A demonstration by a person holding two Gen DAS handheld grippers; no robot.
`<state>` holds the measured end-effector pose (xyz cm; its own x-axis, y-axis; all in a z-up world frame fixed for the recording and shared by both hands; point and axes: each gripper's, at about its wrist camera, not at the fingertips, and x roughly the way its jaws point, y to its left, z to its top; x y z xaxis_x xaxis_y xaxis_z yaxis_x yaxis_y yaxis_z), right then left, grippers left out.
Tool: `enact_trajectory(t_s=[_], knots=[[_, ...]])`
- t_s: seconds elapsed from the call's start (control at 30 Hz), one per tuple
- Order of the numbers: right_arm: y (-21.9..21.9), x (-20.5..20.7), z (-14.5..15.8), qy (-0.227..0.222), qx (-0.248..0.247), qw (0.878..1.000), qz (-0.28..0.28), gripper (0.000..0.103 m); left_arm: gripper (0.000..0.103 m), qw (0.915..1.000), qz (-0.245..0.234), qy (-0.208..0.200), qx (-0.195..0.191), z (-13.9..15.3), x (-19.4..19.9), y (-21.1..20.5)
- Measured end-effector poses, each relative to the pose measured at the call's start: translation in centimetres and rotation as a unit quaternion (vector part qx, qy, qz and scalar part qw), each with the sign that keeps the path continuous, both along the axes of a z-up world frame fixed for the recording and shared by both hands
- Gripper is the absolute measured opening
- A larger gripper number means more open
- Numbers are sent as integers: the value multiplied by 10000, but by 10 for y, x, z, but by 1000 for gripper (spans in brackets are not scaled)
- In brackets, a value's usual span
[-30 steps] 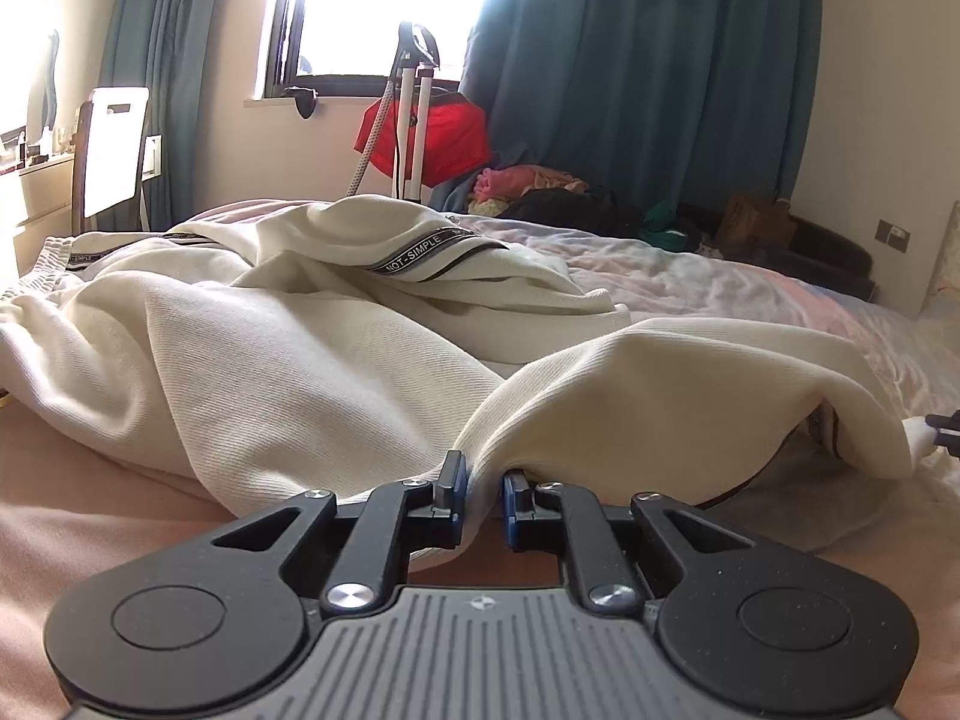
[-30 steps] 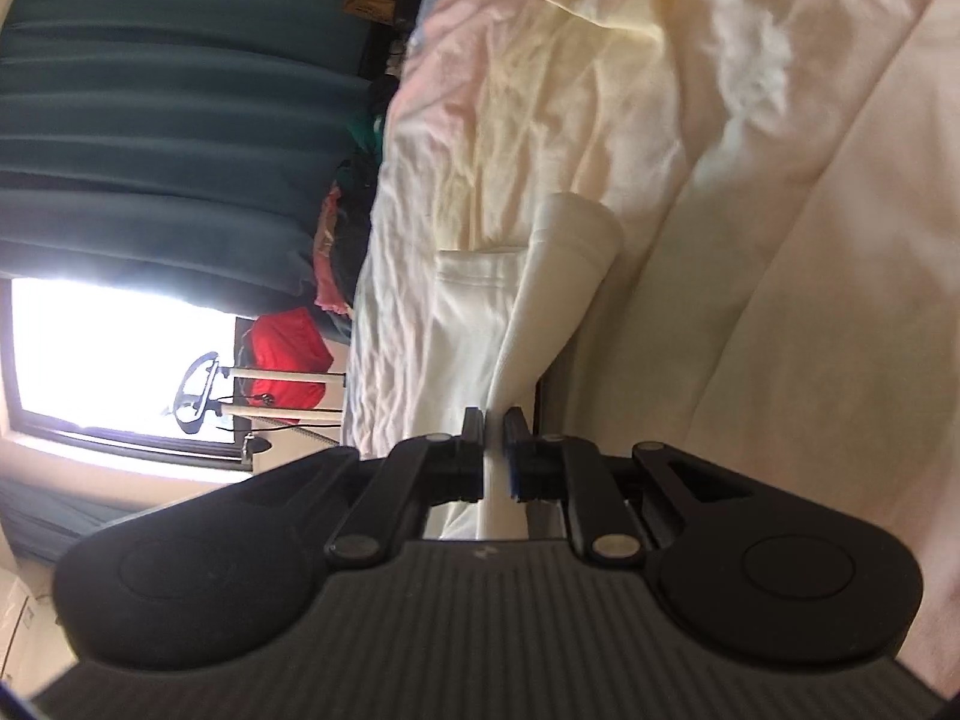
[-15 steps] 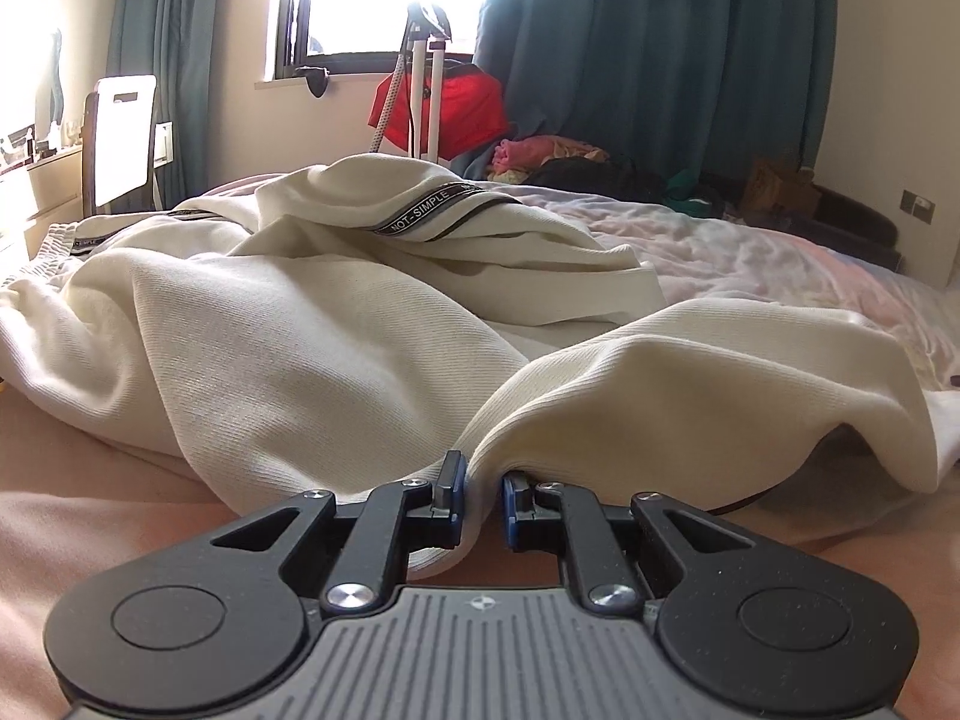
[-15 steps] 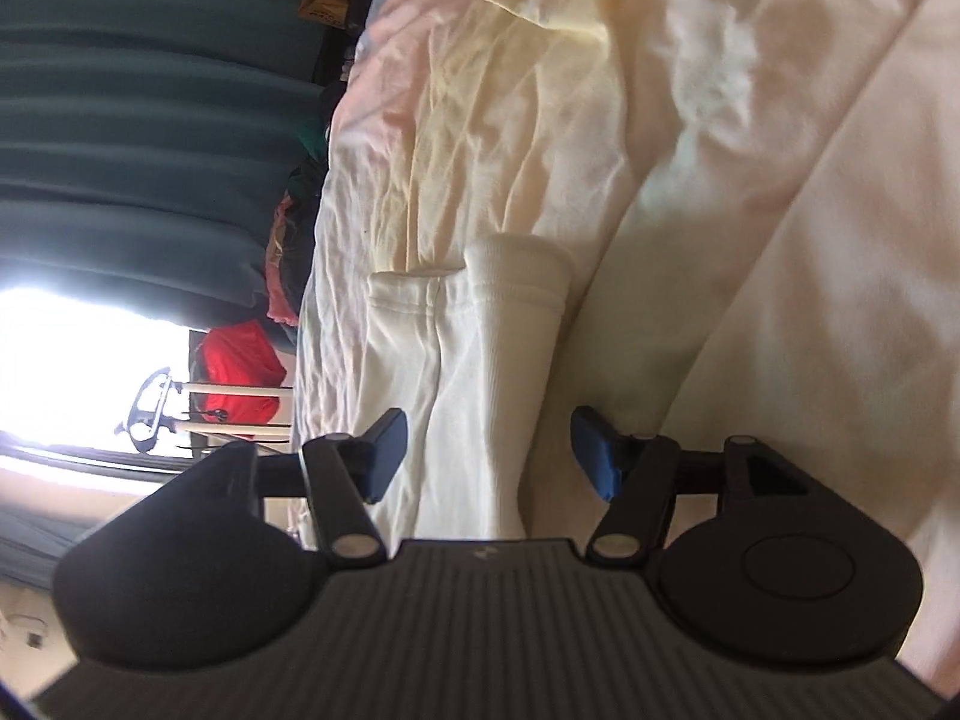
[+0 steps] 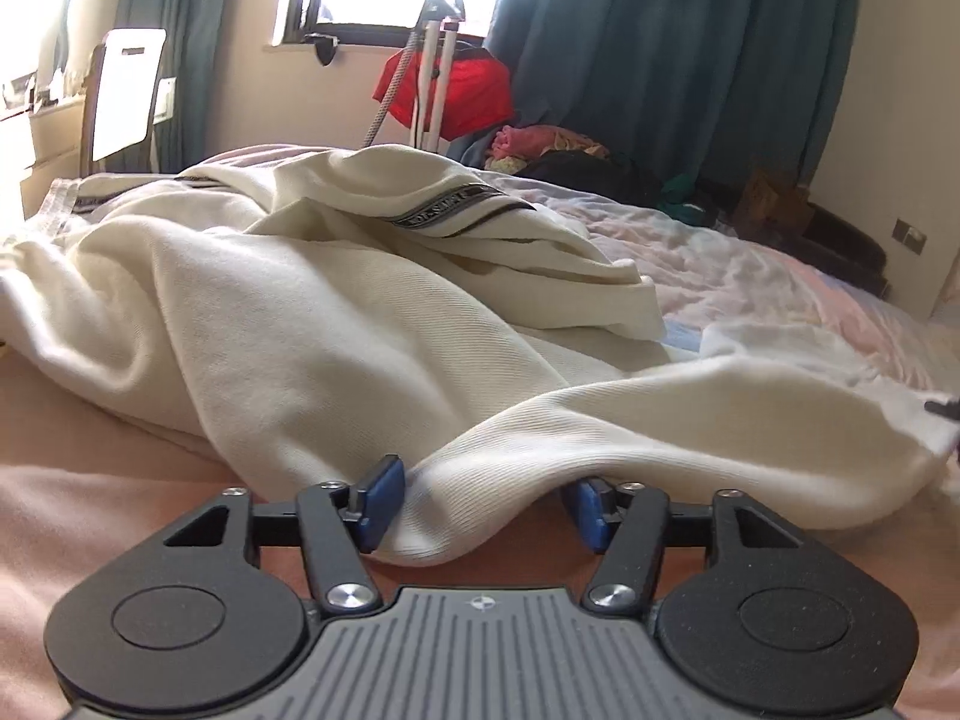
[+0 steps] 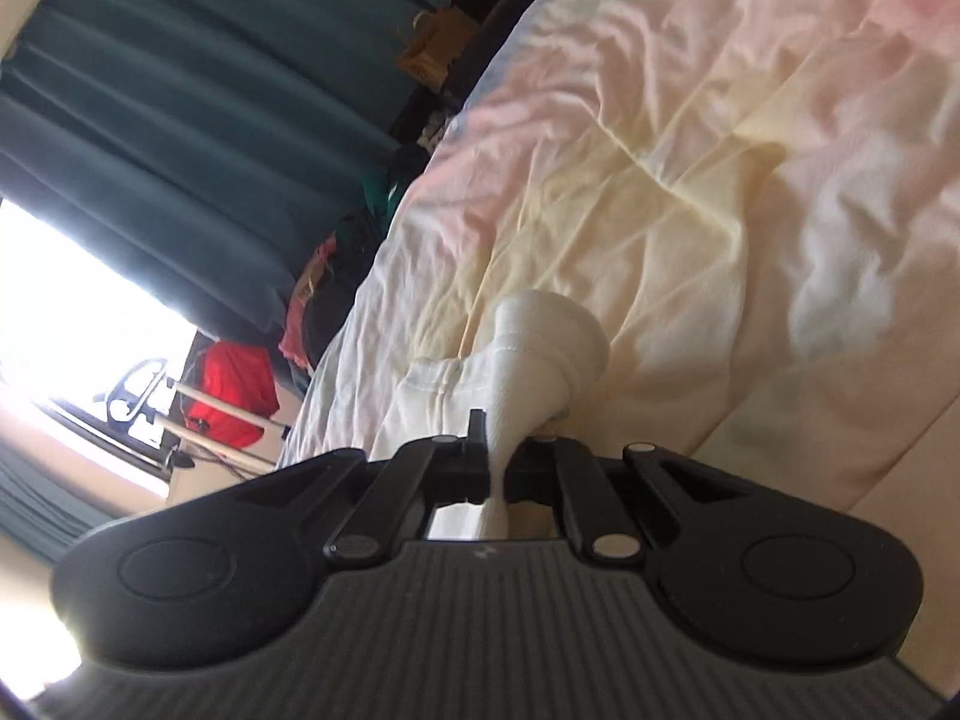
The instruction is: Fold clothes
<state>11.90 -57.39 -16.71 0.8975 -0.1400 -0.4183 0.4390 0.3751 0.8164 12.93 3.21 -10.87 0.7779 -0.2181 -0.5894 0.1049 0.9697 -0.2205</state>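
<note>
A cream sweatshirt [image 5: 312, 324] with a black lettered band lies rumpled on the bed. In the left wrist view my left gripper [image 5: 483, 507] is open, its blue pads [image 5: 379, 498] on either side of a fold of the cream cloth that sags between them. In the right wrist view, which is rolled sideways, my right gripper [image 6: 495, 471] is shut on the ribbed cuff [image 6: 540, 354] of the same cream garment and holds it just over the bedsheet.
The bed has a rumpled pale pink and yellow sheet [image 6: 750, 150]. Behind it are teal curtains [image 5: 660, 48], a bright window, a red bag [image 5: 456, 90] on a stand, a heap of clothes [image 5: 552, 150] and a chair [image 5: 123, 96] at the left.
My left gripper has opened and let go of the cream fold. My right gripper opened half a second ago and has shut again on the cuff.
</note>
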Motion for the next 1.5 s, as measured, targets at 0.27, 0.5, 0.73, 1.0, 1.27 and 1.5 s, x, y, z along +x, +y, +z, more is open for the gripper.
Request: enact_trajectory(t_s=[0.27, 0.5, 0.73, 1.0, 1.27, 1.5], knots=[[-20, -10, -23, 317, 237, 9987, -307, 5, 84, 9344, 2552, 764, -2364, 1, 0, 140], [-15, -11, -8, 99, -56, 9979, -631, 5, 74, 8073, 4116, 471, -4203, -12, 22, 237], [-21, -24, -2, 124, -168, 9937, -1104, 5, 18, 8493, 4279, 561, -3040, 20, 41, 262], [0, -55, 25, 603, -593, 9838, -1579, 5, 11, 8636, 4216, 271, -2752, 67, -28, 295], [10, -84, 23, 2012, -621, 9555, -2063, 5, 12, 8898, 3964, 1026, -2014, 56, -70, 309], [9, -76, 8, 2590, -650, 9483, -1717, 9, 27, 9353, 3327, 1186, -212, 60, -47, 266]])
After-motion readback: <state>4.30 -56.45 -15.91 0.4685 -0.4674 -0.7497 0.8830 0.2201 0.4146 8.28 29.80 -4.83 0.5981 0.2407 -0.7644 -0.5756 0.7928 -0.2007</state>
